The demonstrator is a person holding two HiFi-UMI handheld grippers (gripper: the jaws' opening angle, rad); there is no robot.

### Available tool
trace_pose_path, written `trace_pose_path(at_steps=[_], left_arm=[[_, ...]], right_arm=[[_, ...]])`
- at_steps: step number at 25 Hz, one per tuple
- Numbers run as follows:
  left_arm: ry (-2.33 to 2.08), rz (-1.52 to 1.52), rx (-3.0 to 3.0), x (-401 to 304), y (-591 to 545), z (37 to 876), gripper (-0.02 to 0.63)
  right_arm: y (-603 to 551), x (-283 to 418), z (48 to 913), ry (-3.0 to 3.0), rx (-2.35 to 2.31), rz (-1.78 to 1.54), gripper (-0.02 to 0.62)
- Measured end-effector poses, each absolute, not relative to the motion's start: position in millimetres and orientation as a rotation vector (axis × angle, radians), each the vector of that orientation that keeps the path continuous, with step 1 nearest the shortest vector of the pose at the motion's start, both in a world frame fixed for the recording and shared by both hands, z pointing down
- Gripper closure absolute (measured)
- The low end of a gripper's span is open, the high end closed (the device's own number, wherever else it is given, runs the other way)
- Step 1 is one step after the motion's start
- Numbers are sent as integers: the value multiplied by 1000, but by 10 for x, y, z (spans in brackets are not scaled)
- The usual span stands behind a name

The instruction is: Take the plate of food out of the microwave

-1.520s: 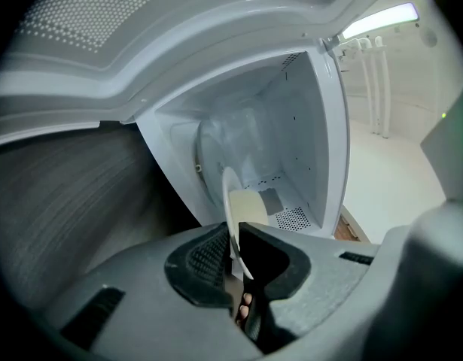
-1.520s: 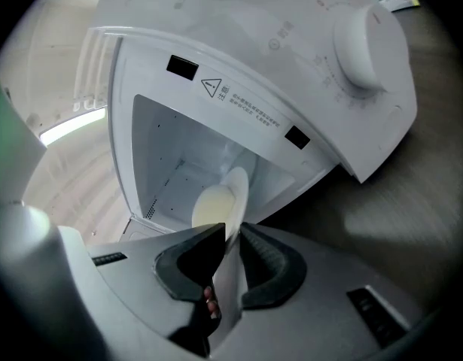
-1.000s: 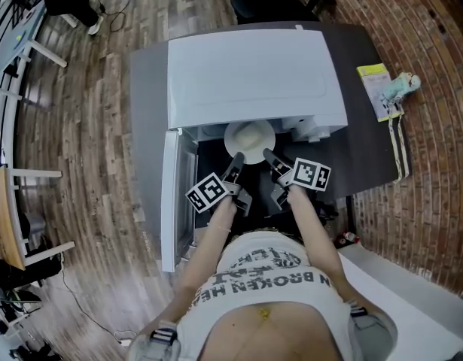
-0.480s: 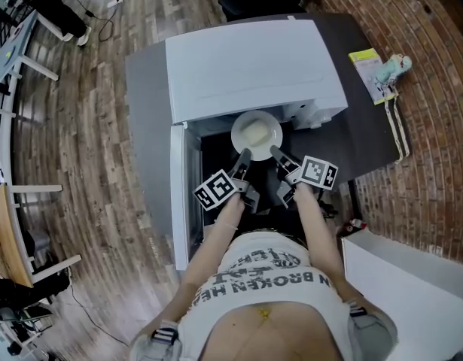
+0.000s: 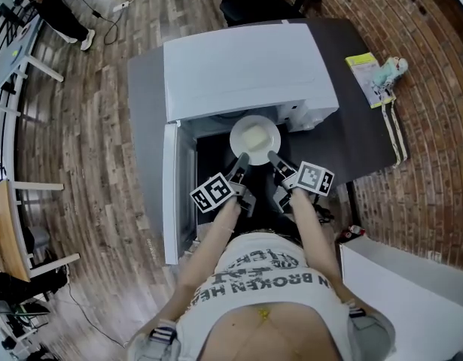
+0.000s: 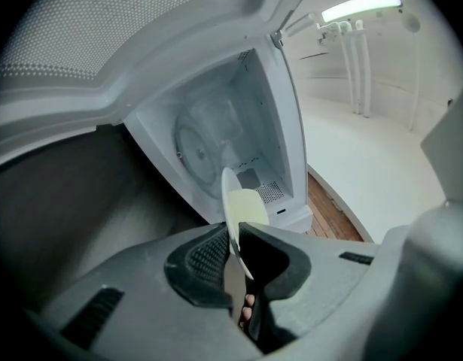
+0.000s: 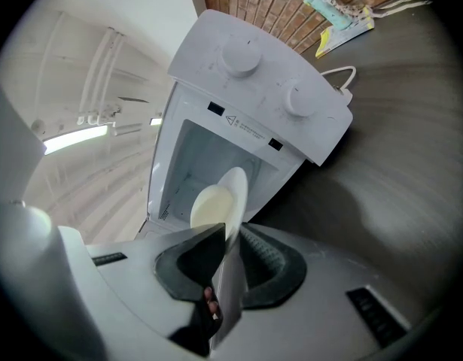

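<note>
White plate (image 5: 254, 136) hangs level at the microwave (image 5: 242, 66) mouth, centre frame: my left hand-held gripper (image 5: 242, 159) and right hand-held gripper (image 5: 273, 156) each clamp its rim for balance.

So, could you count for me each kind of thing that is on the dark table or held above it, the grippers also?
microwave: 1
plate of food: 1
grippers: 2 (left gripper, right gripper, both shut on the plate's rim)
yellow booklet: 1
pale teal figure: 1
Total: 6
</note>
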State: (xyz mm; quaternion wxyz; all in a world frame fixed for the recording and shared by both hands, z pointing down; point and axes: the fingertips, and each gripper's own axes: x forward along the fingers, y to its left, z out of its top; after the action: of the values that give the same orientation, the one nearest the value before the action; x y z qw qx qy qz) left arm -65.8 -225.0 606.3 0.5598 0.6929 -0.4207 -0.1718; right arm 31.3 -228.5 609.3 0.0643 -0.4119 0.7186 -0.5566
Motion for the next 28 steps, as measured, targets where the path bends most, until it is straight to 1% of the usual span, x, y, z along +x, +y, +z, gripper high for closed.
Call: trace_pose_path(at_steps=[8, 28], left_arm=[[-1050, -441, 1623, -378, -1992, 5956, 565], [-1177, -526, 1543, -75, -1111, 5927, 565]], right_arm=[[-2087, 591, 6000, 2231, -1174, -1696, 538], [-1362, 865, 5997, 2371, -987, -1766, 540]])
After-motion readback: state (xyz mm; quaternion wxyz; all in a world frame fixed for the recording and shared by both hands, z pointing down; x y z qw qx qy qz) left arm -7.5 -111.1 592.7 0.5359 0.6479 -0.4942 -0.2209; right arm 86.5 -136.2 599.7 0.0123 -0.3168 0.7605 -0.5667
